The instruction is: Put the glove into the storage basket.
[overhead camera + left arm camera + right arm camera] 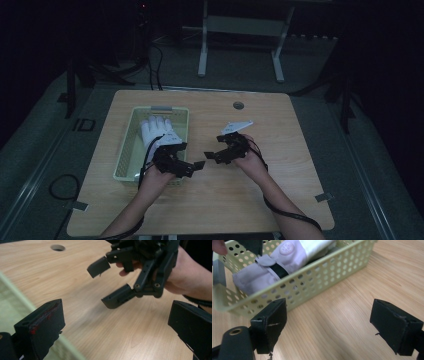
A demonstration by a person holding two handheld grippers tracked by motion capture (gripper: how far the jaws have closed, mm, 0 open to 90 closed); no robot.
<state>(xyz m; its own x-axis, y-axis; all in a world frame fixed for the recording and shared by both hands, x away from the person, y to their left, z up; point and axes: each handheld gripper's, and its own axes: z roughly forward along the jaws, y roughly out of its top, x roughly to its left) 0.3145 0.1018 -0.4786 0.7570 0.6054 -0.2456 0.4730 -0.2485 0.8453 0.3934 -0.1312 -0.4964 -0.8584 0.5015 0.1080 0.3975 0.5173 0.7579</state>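
A white glove (157,131) with a black wrist strap lies in a pale green perforated basket (125,150) on the left of the wooden table (280,190). My left gripper (192,167) is open at the basket's near right corner, over the rim. My right gripper (212,156) is open just to its right, facing it over bare wood. In the left gripper view my jaws (116,325) stand wide apart, with the right gripper (108,281) open beyond them. In the right gripper view my open jaws (333,325) point at the basket's wall (312,282) and the glove (279,262).
A round cable hole (238,105) sits near the table's far edge. A white metal frame (240,30) stands on the floor beyond the table. Cables trail from both grippers off the near edge. The room around the table is dark.
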